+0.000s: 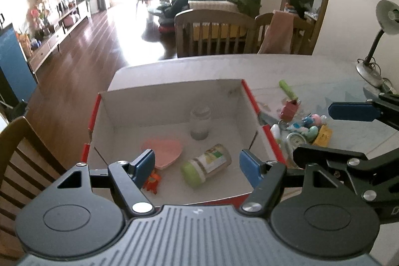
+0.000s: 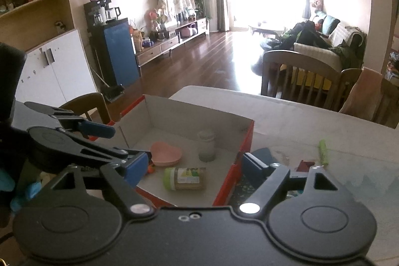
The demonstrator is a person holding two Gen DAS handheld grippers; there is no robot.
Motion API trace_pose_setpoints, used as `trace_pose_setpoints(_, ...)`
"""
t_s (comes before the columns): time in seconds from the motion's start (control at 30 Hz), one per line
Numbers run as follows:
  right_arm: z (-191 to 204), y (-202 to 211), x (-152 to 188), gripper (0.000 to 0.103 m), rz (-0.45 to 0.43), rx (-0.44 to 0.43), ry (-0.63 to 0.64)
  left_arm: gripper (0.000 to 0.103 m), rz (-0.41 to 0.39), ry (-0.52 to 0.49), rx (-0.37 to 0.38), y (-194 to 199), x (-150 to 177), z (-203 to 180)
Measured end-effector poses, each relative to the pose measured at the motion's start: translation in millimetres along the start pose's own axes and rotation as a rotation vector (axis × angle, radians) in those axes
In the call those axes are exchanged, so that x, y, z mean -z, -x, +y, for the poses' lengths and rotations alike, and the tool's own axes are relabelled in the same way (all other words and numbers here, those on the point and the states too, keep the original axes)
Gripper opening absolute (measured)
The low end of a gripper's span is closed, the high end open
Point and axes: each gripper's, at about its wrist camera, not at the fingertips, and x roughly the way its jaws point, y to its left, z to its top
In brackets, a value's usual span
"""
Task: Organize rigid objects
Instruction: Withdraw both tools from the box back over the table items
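Looking down into the box [image 1: 172,101] from both wrists. Left tongs [image 1: 197,165] stand wide, nothing between the blue pads, hanging above the near edge of the box. Right tongs [image 2: 192,166] also wide and empty; no earlier frame for me to compare.

Inside the box, as I see it from the left tongs:
- jar with green lid [image 1: 205,165] lying on its side, directly ahead between the two pads, lid toward my left pad
- pink heart-shaped dish [image 1: 164,151] just ahead of the left pad
- small orange toy [image 1: 152,182] under and behind the left pad, partly hidden
- clear bottle [image 1: 200,124] upright, farther ahead, near the back wall

From the right tongs the same jar [image 2: 185,178] sits ahead, slightly toward the left pad; dish [image 2: 165,153] and bottle [image 2: 207,145] beyond it. The right pad hangs outside the box's red side wall [image 2: 245,141].

Still loose on the table [image 1: 274,66], to the right of the left tongs and outside the box: green stick-like item [image 1: 288,89], a red block [image 1: 289,110], a cluster of small pastel toys [image 1: 309,126], a yellow packet [image 1: 323,135]. Can't identify these more closely, too blurred.

Right tongs visible in the left view, off to my right, over that cluster. Desk lamp [image 1: 381,36] far right.
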Motion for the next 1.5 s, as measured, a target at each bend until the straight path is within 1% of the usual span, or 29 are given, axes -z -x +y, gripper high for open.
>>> trace_pose_setpoints(0.1, -8.2, 10.6, 5.4, 0.087, -0.011, -0.004, -0.006, 0.076, -0.015, 0.007, 0.007, 6.2, 3.1, -7.8)
trace_pose_setpoints(0.13, -10.7, 14.0, 6.7, 0.088, -0.016, -0.007, -0.01, 0.082, -0.017, 0.013, 0.013, 7.7, 4.2, -11.5)
trace_pose_setpoints(0.17, -14.8, 18.3, 8.9, 0.09, -0.022, -0.009, -0.013, 0.083, -0.021, 0.019, 0.018, 9.0, 5.5, -14.3)
trace_pose_setpoints(0.23, -22.2, 26.0, 12.5, 0.092, -0.028, -0.008, -0.023, 0.083, -0.027, 0.03, 0.029, 11.9, 8.4, -20.8)
trace_pose_setpoints(0.33, -38.2, 37.1, 20.8, 0.093, -0.033, -0.006, -0.031, 0.083, -0.031, 0.044, 0.045, 13.7, 11.8, -30.2)
trace_pose_setpoints(0.4, -48.3, 43.8, 26.2, 0.093, -0.032, 0.006, -0.036, 0.086, -0.034, 0.051, 0.055, 13.6, 13.5, -37.0)
trace_pose_setpoints(0.47, -60.5, 50.0, 31.8, 0.093, -0.03, 0.019, -0.045, 0.092, -0.042, 0.054, 0.059, 12.9, 15.0, -45.1)
trace_pose_setpoints(0.5, -65.6, 52.8, 34.5, 0.093, -0.029, 0.024, -0.05, 0.094, -0.043, 0.058, 0.059, 11.7, 15.3, -49.5)
trace_pose_setpoints(0.57, -77.4, 58.6, 40.8, 0.093, -0.024, 0.036, -0.061, 0.102, -0.044, 0.067, 0.066, 7.7, 15.7, -57.3)
trace_pose_setpoints(0.73, -103.6, 66.9, 53.9, 0.093, -0.017, 0.069, -0.074, 0.102, -0.06, 0.101, 0.094, -5.0, 15.6, -77.8)
trace_pose_setpoints(0.9, -140.0, 70.6, 65.7, 0.094, -0.014, 0.096, -0.112, 0.103, -0.09, 0.141, 0.137, -18.8, 14.5, -102.4)
trace_pose_setpoints(1.0, -163.7, 69.1, 69.2, 0.095, -0.009, 0.119, -0.134, 0.103, -0.081, 0.159, 0.178, -31.2, 13.3, -123.2)
trace_pose_setpoints(1.17, -196.7, 62.1, 76.2, 0.095, 0.009, 0.134, -0.128, 0.103, -0.068, 0.18, 0.209, -51.4, 15.5, -155.3)
trace_pose_setpoints(1.3, -211.5, 50.9, 85.0, 0.095, 0.036, 0.13, -0.081, 0.103, -0.07, 0.202, 0.212, -68.9, 21.6, -172.1)
trace_pose_setpoints(1.5, -217.2, 29.7, 101.7, 0.095, 0.081, 0.078, 0.01, 0.103, -0.048, 0.18, 0.118, -94.9, 29.3, -191.9)
